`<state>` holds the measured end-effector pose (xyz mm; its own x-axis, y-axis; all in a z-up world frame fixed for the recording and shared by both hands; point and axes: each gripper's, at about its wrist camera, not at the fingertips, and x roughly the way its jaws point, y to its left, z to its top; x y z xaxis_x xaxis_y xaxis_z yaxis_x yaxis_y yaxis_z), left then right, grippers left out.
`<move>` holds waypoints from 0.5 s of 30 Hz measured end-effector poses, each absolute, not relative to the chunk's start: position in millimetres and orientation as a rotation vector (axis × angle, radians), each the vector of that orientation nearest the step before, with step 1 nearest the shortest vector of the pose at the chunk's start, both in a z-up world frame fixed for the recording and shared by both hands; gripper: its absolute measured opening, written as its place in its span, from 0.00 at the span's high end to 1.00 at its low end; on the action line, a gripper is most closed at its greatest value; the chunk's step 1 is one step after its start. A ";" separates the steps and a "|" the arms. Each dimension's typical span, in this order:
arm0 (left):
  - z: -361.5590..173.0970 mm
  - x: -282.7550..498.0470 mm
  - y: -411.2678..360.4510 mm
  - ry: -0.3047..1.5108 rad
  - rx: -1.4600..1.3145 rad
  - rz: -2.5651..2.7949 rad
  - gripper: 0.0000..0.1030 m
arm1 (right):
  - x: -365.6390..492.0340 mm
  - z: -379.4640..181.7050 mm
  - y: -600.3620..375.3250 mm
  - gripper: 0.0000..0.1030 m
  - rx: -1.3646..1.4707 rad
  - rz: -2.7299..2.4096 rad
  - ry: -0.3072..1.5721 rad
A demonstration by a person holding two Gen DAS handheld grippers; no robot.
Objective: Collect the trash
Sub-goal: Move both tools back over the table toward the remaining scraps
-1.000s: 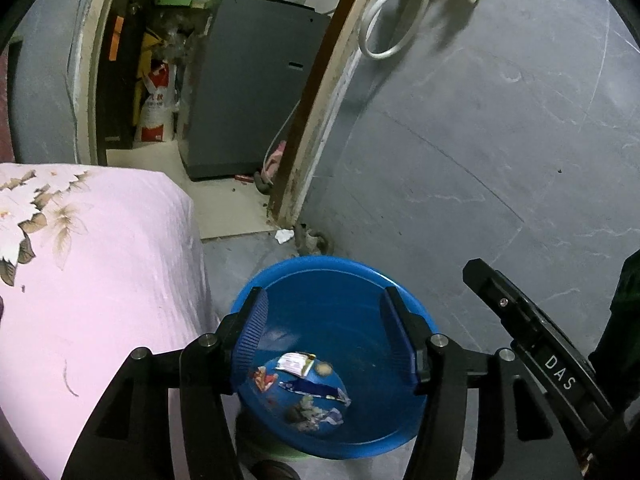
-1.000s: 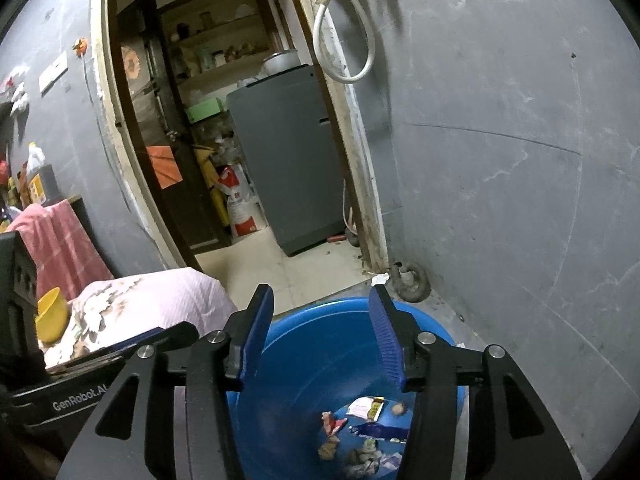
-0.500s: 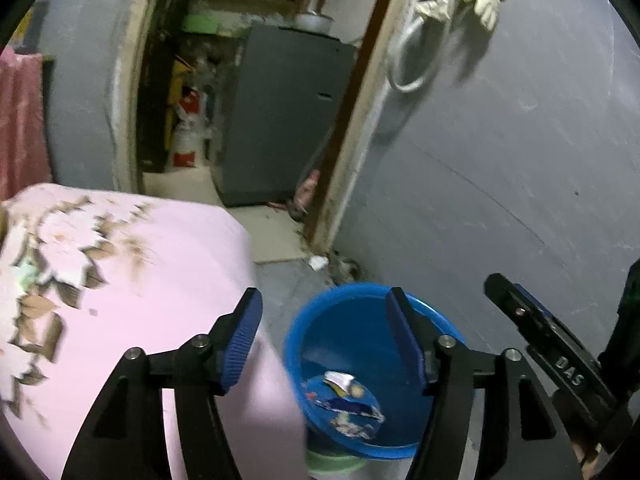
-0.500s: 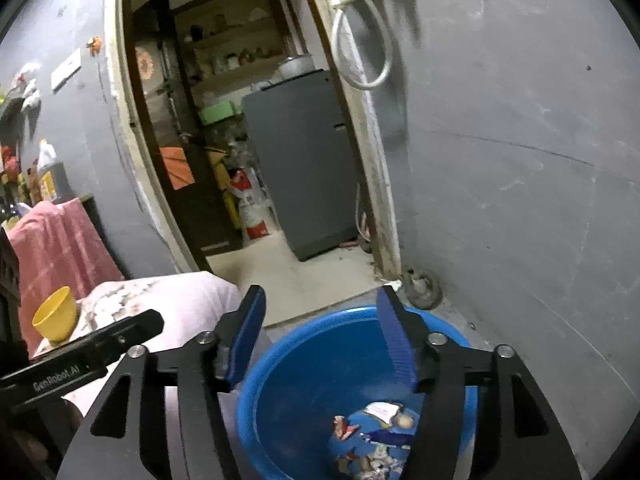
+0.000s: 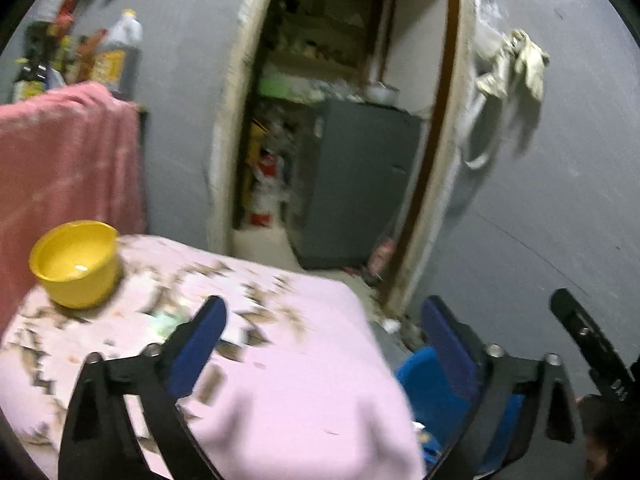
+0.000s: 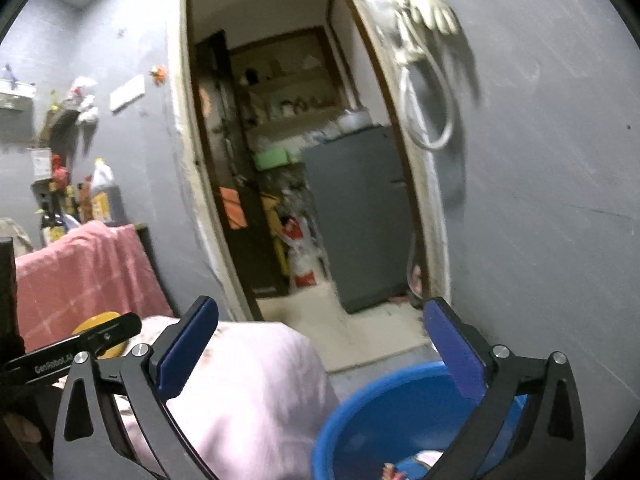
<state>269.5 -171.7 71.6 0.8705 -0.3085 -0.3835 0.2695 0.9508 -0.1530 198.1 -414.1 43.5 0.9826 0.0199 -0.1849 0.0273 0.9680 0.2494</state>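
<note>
Right wrist view: blue plastic tub just beside the pink-covered table, crumpled wrappers at its bottom. Right gripper and left gripper are both spreading apart, holding nothing.

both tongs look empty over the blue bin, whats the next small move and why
Probably swing the left tongs, jaws opening with nothing between them, toward the pink floral cloth to look for remaining trash. The blue bin already holds wrappers, and a blurred pale scrap lies beside the yellow bowl.

Right tool, jaws opening and empty, above blue bucket holding wrappers.
</note>
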 end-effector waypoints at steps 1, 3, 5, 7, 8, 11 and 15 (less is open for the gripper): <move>73.2 265.9 -164.0 0.394 -0.097 -0.288 0.05 | 197.9 45.2 -407.5 0.00 0.246 0.010 0.170; 75.8 260.9 -149.7 0.362 -0.092 -0.258 0.05 | 197.6 49.1 -396.7 0.00 0.231 0.024 0.142; 77.7 257.6 -138.2 0.336 -0.084 -0.225 0.04 | 197.1 52.4 -382.4 0.00 0.215 0.047 0.106; 77.9 252.0 -123.9 0.309 -0.077 -0.190 0.04 | 195.7 54.8 -367.8 0.00 0.199 0.069 0.076; 76.5 248.5 -116.8 0.295 -0.075 -0.173 0.04 | 195.4 56.5 -359.2 0.00 0.187 0.081 0.059; 74.3 239.8 -95.3 0.258 -0.061 -0.129 0.04 | 192.4 58.9 -335.7 0.00 0.139 0.107 0.018; 68.3 232.3 -64.3 0.246 -0.035 -0.085 0.04 | 197.0 59.2 -307.5 0.00 0.086 0.130 0.013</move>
